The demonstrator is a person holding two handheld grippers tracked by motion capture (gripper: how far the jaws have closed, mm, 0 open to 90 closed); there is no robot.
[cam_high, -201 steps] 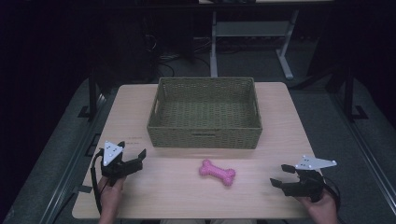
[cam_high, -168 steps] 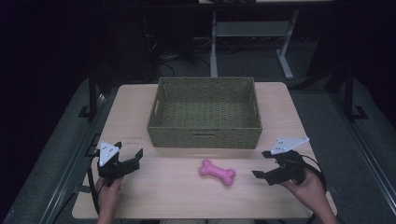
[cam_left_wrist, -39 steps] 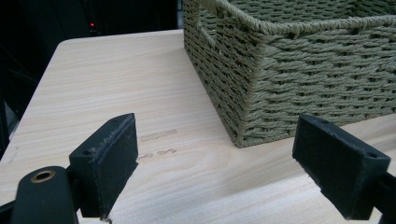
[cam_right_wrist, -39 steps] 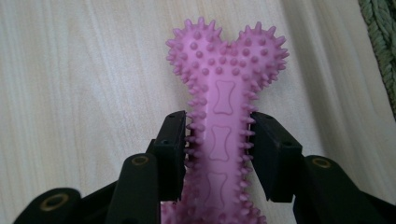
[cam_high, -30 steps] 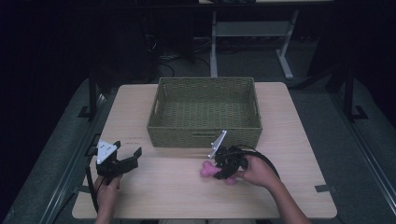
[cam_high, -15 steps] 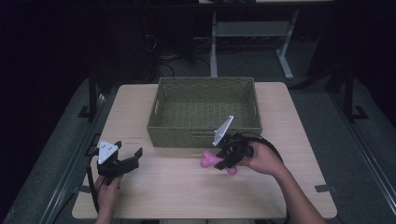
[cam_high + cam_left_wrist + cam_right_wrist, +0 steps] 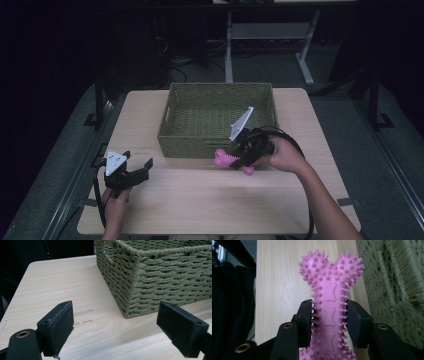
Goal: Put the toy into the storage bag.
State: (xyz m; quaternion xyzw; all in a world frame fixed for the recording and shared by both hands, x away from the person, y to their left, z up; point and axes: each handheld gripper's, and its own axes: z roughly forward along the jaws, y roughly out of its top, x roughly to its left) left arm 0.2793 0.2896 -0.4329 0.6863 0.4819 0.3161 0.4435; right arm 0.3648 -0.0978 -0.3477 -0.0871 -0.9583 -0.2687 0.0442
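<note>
My right gripper point(image 7: 329, 320) clamps the pink bone toy point(image 7: 331, 300) mid-shaft; spikes may slip, snagging the basket point(image 7: 397, 287) rim beside it.

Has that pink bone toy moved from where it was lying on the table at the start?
Yes. The pink bone toy has gone from the open table up to the basket's front wall, clamped in the right gripper.

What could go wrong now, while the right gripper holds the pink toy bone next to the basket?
1. The right gripper clamps the pink toy bone only on its narrow, spiky shaft, so the bone might twist or slip out.
2. The bone hangs close to the basket front wall, below its rim; it could bump the wall unless lifted higher.
3. The left gripper is open and away from the basket, so the basket may slide if bumped.
</note>
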